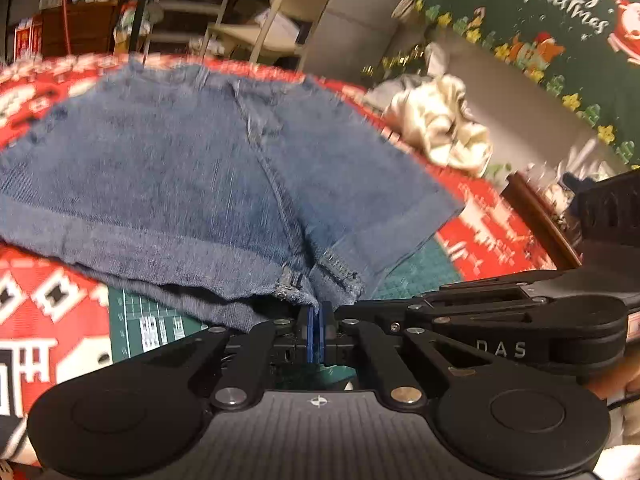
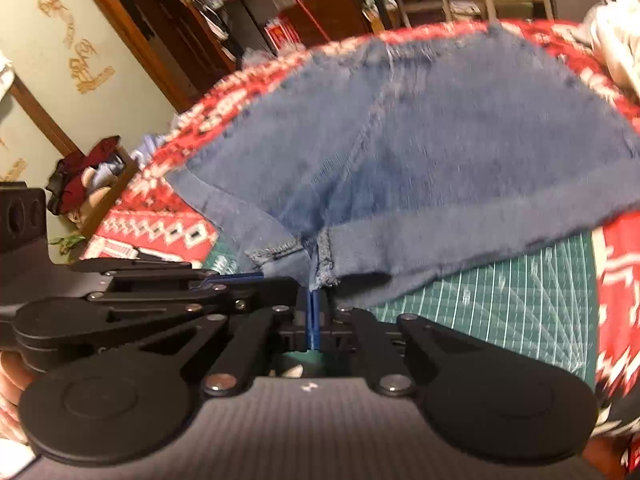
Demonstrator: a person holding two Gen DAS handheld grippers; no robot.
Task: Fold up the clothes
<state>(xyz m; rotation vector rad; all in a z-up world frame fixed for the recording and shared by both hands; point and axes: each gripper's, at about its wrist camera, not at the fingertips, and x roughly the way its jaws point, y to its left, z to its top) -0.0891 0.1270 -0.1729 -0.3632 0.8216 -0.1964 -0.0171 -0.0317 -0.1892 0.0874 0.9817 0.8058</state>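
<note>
Denim shorts (image 1: 208, 168) are pinched at the crotch by both tongs: the left gripper (image 1: 316, 312) and the right gripper (image 2: 314, 300) stand side by side, each with its blue pads pressed together on the frayed hem where the two leg openings meet. With so little cloth in each bite, a quick lift could pull the hem free, or the loose legs could drag and bunch. Outward, the shorts lie spread on a green cutting mat (image 2: 520, 300) over a red patterned cloth (image 1: 48, 312), their blue fabric faded and their leg hems cuffed.

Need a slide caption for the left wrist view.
Left claw shut on denim shorts at the crotch hem, over a red patterned cloth.
</note>
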